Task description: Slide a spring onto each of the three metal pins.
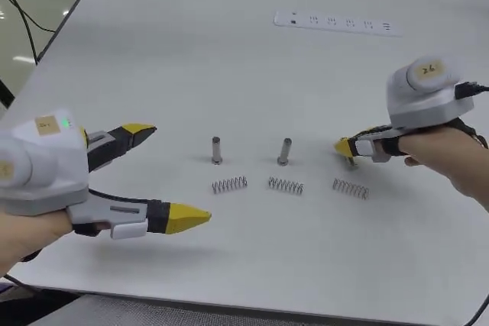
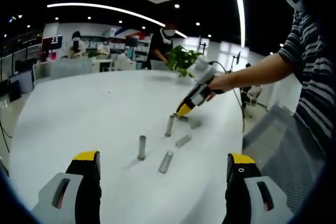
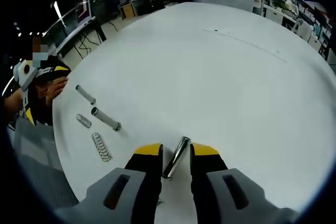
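grip third pin squarely

third pin (image 3: 176,157) sits between the narrowed jaws of right gripper (image 1: 345,146), clamp unclear. its spring (image 1: 351,188) lies just beside. judgement: hold low, leave top free. left gripper (image 1: 180,173) wide, empty, well apart.

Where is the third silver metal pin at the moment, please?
In the right gripper view the silver metal pin sits between the yellow-tipped tongs of the right gripper, at the row's right end, behind the rightmost coiled wire spring.

L gripper (image 1: 179,173) wide, R gripper (image 3: 176,150) clamped
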